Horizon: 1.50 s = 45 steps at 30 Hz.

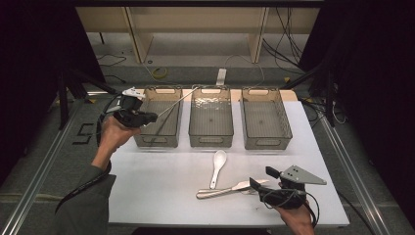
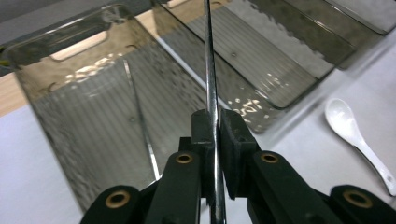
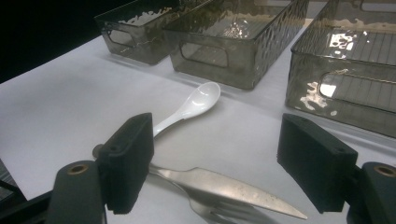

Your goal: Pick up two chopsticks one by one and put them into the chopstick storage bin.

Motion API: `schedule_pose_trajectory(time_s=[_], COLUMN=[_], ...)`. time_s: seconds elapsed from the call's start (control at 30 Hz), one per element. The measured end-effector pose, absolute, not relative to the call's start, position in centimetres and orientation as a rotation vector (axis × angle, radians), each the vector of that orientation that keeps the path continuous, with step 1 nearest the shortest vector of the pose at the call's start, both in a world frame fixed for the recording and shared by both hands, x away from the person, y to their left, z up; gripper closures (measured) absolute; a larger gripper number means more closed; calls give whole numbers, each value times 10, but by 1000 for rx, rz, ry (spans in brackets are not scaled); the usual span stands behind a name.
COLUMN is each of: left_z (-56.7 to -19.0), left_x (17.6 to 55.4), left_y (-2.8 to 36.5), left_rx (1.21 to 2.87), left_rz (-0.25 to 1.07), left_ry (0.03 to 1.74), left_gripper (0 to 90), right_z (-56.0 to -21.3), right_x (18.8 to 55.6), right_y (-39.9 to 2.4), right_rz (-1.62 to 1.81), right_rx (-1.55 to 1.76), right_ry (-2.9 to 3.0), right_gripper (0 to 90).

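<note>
Three smoky bins point(image 1: 211, 117) on white table point(image 1: 161, 196), left gripper point(image 2: 213, 135) clamping metal rod point(image 2: 209, 70), right gripper point(image 3: 215, 163) apart, dark room

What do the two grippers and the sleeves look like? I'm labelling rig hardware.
Both grippers are black. The left gripper carries a whitish plate on top and trails a black cable past a grey-green sleeve. The right gripper carries a grey three-cornered plate with small holes, with black cable looped beside it. The blocky black fingers pivot on brass-coloured rivets.

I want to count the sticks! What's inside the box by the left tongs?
One thin metal stick lies inside the left box. The left tongs hold another stick above it. The near corner is hidden behind them.
</note>
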State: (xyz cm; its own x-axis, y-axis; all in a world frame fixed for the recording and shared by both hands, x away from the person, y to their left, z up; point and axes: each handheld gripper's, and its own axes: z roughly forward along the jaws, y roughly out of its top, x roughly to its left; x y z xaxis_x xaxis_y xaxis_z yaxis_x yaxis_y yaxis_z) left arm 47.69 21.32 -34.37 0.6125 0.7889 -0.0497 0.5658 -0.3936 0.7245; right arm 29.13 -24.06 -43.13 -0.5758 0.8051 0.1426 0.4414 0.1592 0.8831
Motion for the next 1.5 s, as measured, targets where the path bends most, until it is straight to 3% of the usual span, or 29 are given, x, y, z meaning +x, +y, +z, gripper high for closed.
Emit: schedule_pose_trajectory(time_s=[0.5,1.27,1.33,1.4,1.5], left_z=[-371,-399,-400,-399,-395], left_x=[502,523,524,525,523], left_y=[242,237,237,236,233], left_rx=[2079,2062,2037,2009,2001], left_rz=[417,444,475,480,483], left_ry=[1246,1343,1346,1354,1334], left_gripper=[842,835,801,626,490], right_z=[-432,-432,-432,-432,-433], right_x=[292,292,292,291,292], right_y=[-240,-240,-239,-239,-240], right_rz=[1387,1393,1392,1394,1392], right_rx=[1187,1183,1182,1181,1183], right_ry=[2087,2093,2094,2093,2095], right_gripper=[280,280,280,280,280])
